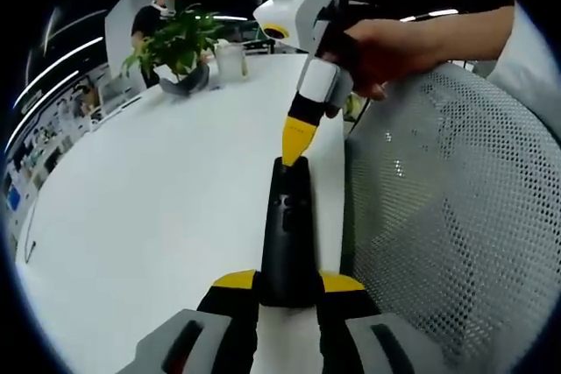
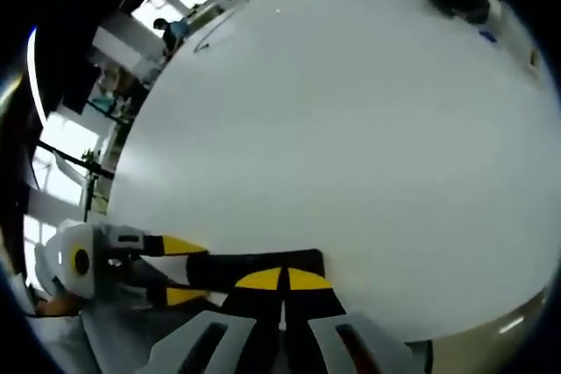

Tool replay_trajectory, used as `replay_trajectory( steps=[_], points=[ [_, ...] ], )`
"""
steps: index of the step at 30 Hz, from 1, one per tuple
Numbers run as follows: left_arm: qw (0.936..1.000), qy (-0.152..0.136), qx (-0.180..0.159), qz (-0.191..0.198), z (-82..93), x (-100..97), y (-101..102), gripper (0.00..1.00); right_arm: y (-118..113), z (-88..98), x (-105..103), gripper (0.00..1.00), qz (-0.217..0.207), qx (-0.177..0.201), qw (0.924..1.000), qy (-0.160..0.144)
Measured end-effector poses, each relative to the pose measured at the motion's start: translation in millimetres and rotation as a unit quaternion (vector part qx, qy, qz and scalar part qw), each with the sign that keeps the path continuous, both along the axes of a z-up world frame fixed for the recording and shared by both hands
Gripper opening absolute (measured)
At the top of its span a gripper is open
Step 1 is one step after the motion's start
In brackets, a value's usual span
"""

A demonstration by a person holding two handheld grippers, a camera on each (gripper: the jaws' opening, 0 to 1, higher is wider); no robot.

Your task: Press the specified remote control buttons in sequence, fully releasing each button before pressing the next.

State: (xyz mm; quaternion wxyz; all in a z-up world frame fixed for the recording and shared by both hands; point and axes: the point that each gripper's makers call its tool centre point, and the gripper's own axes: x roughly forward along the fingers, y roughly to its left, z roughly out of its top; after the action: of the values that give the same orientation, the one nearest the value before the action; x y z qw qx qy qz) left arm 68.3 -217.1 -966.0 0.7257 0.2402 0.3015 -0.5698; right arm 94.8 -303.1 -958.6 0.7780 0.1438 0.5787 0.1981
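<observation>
white table [image 1: 158, 190] is carrying the black remote [image 1: 289, 234] w/ left gripper [image 1: 287, 285] clamping its near end; right gripper [image 2: 282, 279], jaws closed together, is pressing its yellow tip onto the remote's far end.

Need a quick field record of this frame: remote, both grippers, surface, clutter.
remote: black remote, lying on the table near its edge
left gripper: jaws shut on the remote's near end
right gripper: jaws shut, yellow tip down on the remote's far end; held by a hand
surface: white table
clutter: potted plant and white cup at the far side
beside table: grey mesh chair back
</observation>
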Motion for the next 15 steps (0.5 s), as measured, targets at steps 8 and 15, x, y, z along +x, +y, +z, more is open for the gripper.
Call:
replay_trajectory(
  steps=[8, 15],
  points=[
    [1.0, 0.004, -0.002, 0.002, -0.3, 0.5, 0.2, 0.24, 1.5, 0.8, 0.4, 0.0, 0.008, -0.017, 0.9998, -0.01],
    [1.0, 0.004, -0.002, 0.002, -0.2, 0.2, 0.3, 0.24, 0.8, -0.2, 1.2, 0.0, 0.021, -0.03, 0.999, -0.025]
  ],
)
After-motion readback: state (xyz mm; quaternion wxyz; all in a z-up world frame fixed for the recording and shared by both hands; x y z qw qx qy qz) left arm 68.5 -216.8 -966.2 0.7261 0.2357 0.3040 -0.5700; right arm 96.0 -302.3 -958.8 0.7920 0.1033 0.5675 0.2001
